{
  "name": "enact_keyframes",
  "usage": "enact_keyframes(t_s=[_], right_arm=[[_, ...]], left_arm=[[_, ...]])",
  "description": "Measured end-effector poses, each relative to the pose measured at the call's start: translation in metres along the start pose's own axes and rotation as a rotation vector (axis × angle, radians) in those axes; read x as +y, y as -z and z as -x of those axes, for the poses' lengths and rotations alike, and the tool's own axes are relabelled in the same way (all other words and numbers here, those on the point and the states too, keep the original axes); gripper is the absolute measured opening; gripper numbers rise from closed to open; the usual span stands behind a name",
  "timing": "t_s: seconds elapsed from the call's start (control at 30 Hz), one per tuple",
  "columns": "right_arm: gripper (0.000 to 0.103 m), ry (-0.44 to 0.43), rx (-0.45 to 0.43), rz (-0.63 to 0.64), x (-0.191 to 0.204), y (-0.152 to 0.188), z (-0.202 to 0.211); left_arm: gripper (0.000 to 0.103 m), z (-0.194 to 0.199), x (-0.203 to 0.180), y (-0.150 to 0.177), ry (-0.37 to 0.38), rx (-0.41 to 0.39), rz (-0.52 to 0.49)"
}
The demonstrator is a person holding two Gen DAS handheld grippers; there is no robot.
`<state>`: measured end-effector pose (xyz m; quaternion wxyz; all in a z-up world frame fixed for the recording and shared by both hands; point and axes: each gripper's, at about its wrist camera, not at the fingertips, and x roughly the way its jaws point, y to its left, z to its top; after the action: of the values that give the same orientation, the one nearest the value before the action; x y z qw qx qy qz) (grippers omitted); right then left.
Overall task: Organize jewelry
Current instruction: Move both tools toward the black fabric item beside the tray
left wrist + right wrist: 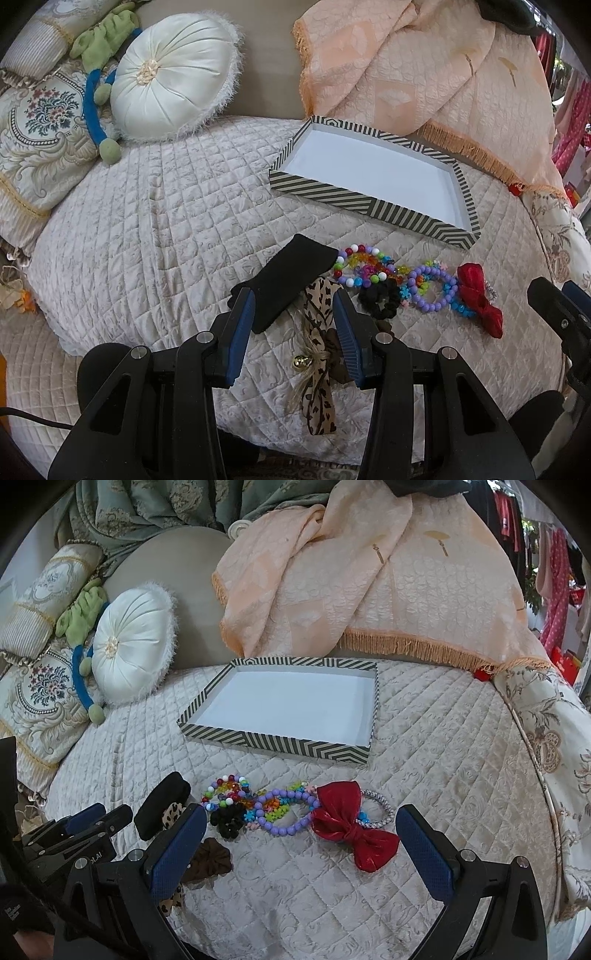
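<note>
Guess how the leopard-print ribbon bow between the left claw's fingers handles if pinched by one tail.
The leopard-print ribbon bow is thin fabric with loose tails, so probably floppy and light; it would likely drape. The gold bell at its knot may swing. The left claw is open around it.

The right tongs (301,845) are held wide apart above a red bow (351,825) and purple bead bracelet (284,812) laid on the quilted bed (443,757). A striped tray (273,740) is seen beyond, with nothing inside it.
</note>
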<state>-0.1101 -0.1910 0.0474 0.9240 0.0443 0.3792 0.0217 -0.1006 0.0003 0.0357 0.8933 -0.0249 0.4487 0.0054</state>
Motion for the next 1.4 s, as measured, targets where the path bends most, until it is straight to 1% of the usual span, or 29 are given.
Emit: enact_keyframes(t_s=[0.97,1.4], right_arm=[[0.102,-0.017,0.015,0.007,0.0009,0.0001,-0.0019],[0.102,-0.025,0.026,0.006,0.0033,0.0038,-0.0069]], left_arm=[[0.043,0.0042,-0.0019,-0.0021,-0.009,-0.005,-0.022],[0.043,-0.0002,-0.0058,0.0002,-0.011,-0.006,-0.044]])
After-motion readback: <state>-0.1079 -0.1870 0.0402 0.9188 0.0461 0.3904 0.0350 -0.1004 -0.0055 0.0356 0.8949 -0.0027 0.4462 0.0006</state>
